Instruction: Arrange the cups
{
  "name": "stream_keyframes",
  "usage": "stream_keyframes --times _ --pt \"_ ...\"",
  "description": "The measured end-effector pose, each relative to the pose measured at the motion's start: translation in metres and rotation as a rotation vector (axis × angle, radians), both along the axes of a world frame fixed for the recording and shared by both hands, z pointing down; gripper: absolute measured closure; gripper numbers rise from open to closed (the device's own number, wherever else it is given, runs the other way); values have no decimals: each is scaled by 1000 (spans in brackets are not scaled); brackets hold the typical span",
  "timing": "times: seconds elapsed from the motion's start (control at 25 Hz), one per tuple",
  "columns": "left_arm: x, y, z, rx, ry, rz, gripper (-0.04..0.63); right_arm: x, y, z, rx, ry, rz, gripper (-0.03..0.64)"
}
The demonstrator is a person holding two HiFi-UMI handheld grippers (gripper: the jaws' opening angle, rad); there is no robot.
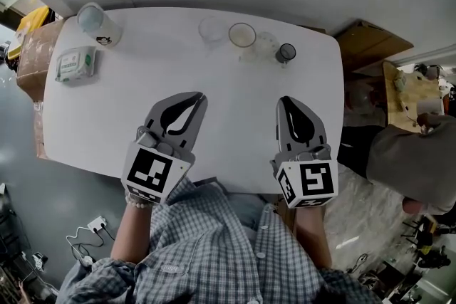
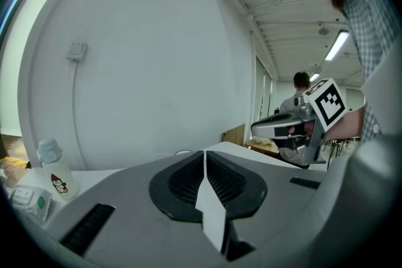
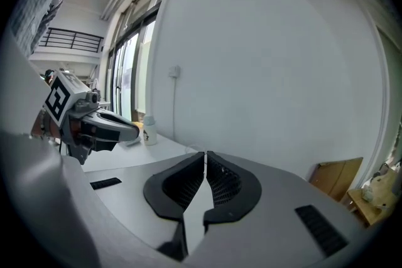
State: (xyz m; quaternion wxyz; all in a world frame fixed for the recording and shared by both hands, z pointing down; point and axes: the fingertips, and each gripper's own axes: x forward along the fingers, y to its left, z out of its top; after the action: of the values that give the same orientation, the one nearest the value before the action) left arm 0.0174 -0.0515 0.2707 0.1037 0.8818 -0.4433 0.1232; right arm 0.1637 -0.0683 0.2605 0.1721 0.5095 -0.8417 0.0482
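Cups (image 1: 246, 39): four in a loose row along the far edge of the table (image 1: 107, 132), right of its middle.
- Clear cup (image 1: 211, 30), leftmost in the row.
- Tan-rimmed cup (image 1: 242, 35), just beside it.
- Second clear cup (image 1: 265, 45), faint; its outline is hard to make out.
- Small dark cup (image 1: 286, 53), rightmost and closest to the near edge.
- All appear upright with mouths up, so there is no long axis to line up with.

Left gripper (image 1: 198, 97): over the near half of the table, tips slanted toward the far right. Jaws are closed tip to tip with nothing between them.

Right gripper (image 1: 286, 103): over the near half, toward the right edge, pointing almost straight at the far edge. Jaws meet at the tips and hold nothing.

Key relation: the row lies beyond both sets of tips, toward the far edge and apart from them. The small dark cup is almost in line ahead of the right gripper, which is the nearer to it. The clear cup lies ahead of the left gripper. Either would probably need to open before closing round a cup wall.

Other items: a bottle (image 1: 97, 23) at the far left corner and a wipes packet (image 1: 76, 64) by the left edge, both well apart from the row.
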Motion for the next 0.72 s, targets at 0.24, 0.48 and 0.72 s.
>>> stream_keyframes --times 0.24,0.48,0.72 --pt "-1 0 1 -5 2 0 574 6 -2 2 -24 -22 25 586" --pt "-7 2 6 -15 -3 -8 574 8 -3 11 -65 -52 47 586" --pt "-8 2 12 -34 -13 -14 574 7 -4 19 -92 -58 50 586"
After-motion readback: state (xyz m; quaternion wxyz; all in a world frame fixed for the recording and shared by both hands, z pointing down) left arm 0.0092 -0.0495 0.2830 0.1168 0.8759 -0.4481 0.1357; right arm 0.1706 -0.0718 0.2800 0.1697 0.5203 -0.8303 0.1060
